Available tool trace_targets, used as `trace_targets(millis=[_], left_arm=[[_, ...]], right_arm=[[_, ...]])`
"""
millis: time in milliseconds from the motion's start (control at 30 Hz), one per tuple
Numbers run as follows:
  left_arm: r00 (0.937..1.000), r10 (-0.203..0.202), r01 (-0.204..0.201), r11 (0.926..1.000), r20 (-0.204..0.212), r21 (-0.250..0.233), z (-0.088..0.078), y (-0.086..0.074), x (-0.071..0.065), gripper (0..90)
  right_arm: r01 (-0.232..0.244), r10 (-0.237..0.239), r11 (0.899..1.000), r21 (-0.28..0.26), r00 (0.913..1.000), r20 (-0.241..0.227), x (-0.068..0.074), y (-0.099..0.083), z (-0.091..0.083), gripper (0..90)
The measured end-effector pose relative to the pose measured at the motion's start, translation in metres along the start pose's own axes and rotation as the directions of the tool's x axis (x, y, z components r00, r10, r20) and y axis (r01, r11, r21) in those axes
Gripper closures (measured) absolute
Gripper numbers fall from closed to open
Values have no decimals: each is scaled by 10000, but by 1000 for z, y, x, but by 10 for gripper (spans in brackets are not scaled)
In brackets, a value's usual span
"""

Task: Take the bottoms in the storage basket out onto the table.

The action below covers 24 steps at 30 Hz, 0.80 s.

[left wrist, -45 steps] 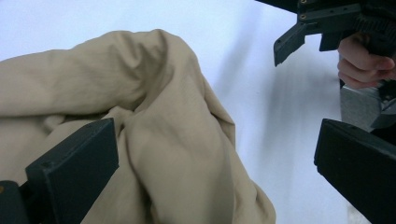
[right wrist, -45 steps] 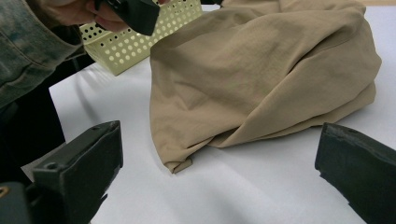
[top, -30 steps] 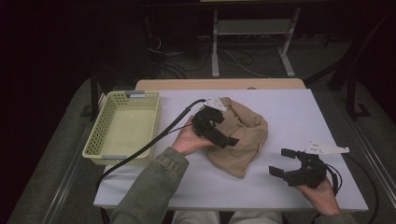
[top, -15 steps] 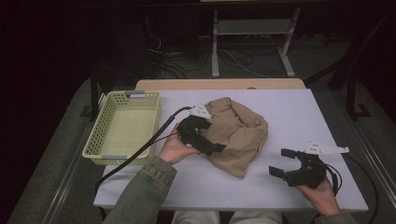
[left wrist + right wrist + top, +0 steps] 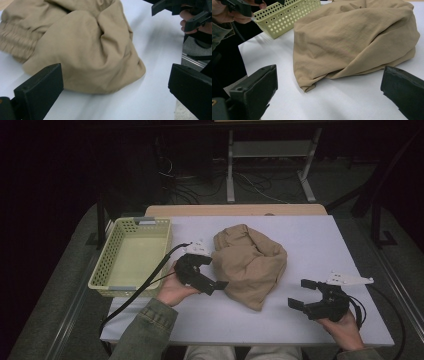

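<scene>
Here, no writing is legible; both grippers' fingers gape wide beside the tan cloth (image 5: 250, 262), yellow basket (image 5: 131, 255) nearby.

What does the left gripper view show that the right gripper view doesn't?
Left gripper view alone: the cloth's ribbed band at upper left, and the right gripper with its hand at upper right. Right gripper view alone: the yellow basket and the left gripper at upper left. Both share the tan cloth bunched on the white table, framed by that gripper's own open black jaws.
</scene>
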<state>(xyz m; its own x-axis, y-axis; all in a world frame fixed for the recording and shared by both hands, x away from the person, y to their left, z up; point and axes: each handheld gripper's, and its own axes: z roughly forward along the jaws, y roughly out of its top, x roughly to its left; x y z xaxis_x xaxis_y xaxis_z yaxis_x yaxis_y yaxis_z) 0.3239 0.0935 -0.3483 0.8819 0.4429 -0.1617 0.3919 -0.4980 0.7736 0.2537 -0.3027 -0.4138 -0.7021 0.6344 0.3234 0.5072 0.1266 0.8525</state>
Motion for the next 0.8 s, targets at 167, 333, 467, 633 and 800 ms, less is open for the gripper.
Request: trace_targets(millis=[167,333,467,633,800], left_arm=[[9998,-114,113,9999,-175,-97,-11,-12,3,0],[9991,-327,319,9991,-274,-273,-20,-24,5,0],[9979,-418,404,9988,-496,-288,-28,-33,6,0],[9952,-524,505,9984,-821,-254,-36,-45,5,0],[9911,-797,761,9964,-1070,-370,-43,-60,4,0]], right_arm=[[-24,24,10000,1,10000,5,0,0,1,6],[-9,9,10000,7,10000,2,0,0,1,7],[-32,32,10000,33,10000,-1,1,0,2,6],[-31,31,10000,24,10000,11,1,0,1,6],[-44,43,10000,42,10000,11,2,0,2,6]])
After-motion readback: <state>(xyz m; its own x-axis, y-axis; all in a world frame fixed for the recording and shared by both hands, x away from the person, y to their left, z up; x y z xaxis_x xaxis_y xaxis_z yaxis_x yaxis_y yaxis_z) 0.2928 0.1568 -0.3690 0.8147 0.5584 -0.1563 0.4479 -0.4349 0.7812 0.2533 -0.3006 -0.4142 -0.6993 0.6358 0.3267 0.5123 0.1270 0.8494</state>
